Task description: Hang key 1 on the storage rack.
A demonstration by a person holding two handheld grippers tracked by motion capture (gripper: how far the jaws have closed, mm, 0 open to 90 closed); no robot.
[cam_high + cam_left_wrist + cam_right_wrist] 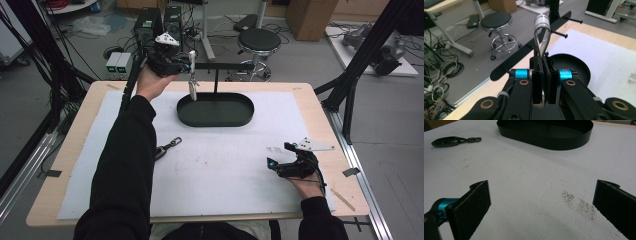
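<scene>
Right gripper sits low over the white mat, jaws spread wide with nothing between them, parked well apart from the work. Left gripper is the active one: jaws pressed together on the lower end of a silver carabiner, which stands upright above the pads with its banded top loop clear of them.

Ahead of the left jaws runs the black hanging rack's bar, with short pegs sticking out sideways. Below and just beyond the jaws is the black oval tray.

My read: step in hand is hanging the carabiner on a peg.

- Keep the grip firm; the pinch is narrow and the piece could swivel.
- Line the open loop up with a peg end-on, then slide along the peg axis rather than dropping down.
- Release only once the loop is past the peg's head.
- If it slips, it likely lands in the tray.

A second, dark carabiner lies flat on the mat, far left of the right jaws, beside the person's left sleeve.
</scene>
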